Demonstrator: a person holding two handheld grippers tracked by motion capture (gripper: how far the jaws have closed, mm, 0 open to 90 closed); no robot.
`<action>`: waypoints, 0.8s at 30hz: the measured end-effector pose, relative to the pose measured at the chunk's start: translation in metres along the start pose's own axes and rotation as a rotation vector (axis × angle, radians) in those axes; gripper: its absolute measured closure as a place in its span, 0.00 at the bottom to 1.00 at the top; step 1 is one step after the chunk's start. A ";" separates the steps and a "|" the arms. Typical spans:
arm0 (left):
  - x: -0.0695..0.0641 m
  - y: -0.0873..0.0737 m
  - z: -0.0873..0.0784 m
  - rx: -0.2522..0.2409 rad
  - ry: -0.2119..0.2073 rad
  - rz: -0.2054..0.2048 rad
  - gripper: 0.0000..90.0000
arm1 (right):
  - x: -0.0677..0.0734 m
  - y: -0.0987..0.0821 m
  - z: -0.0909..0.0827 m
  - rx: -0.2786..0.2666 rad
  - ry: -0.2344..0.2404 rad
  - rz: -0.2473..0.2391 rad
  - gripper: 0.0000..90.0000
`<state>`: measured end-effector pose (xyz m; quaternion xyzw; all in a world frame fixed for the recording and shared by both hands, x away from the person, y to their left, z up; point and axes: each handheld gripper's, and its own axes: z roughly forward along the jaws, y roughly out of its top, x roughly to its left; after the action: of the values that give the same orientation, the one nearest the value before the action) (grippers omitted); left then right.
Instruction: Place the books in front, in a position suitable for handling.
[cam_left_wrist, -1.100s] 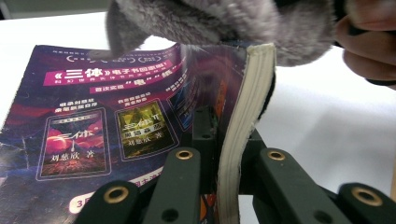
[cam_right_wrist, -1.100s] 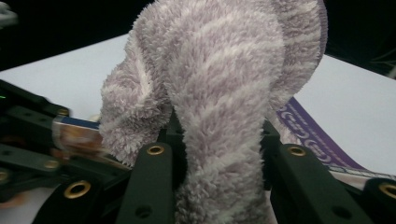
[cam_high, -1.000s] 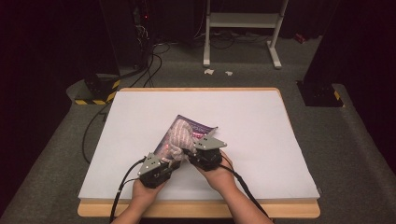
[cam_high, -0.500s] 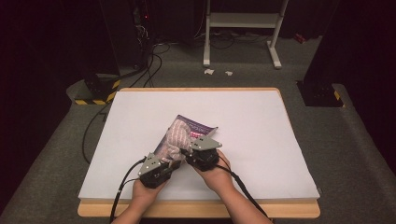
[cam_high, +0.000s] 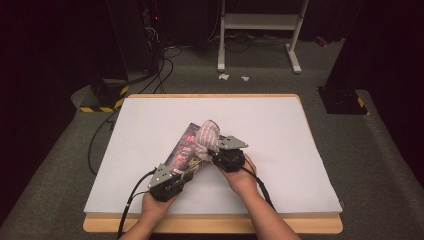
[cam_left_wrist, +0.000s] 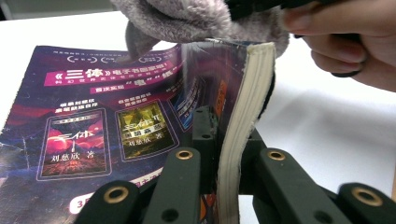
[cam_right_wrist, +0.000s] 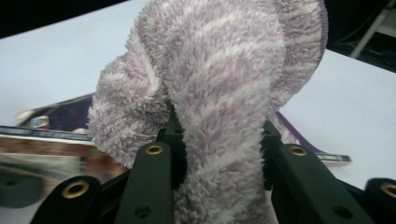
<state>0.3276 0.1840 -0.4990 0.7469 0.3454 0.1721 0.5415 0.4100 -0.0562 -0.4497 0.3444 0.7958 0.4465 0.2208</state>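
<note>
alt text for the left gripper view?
The left gripper is shut on a book's page edges, its purple cover splayed left on the white table. A fuzzy grey cloth rests on the book's top, a hand beside it.

**Fluffy cloth clamped over the book**

The right gripper (cam_right_wrist: 219, 154) pinches a fluffy lilac-and-white striped cloth (cam_right_wrist: 219, 74) between its two black jaws. Behind the cloth, a purple book (cam_right_wrist: 60, 126) lies blurred on the white table (cam_right_wrist: 56, 60), low at left.
</note>
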 end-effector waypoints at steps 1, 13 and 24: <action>0.000 0.000 0.000 0.000 0.000 0.000 0.92 | -0.004 -0.001 0.002 0.004 -0.007 0.005 0.75; 0.000 0.000 0.001 0.003 0.001 0.003 0.92 | -0.047 -0.013 0.020 0.052 -0.100 0.079 0.75; -0.001 0.000 0.001 0.003 -0.001 0.008 0.92 | -0.079 -0.025 0.034 0.094 -0.202 0.118 0.75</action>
<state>0.3275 0.1827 -0.4990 0.7492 0.3425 0.1733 0.5398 0.4757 -0.1052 -0.4854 0.4437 0.7679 0.3840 0.2569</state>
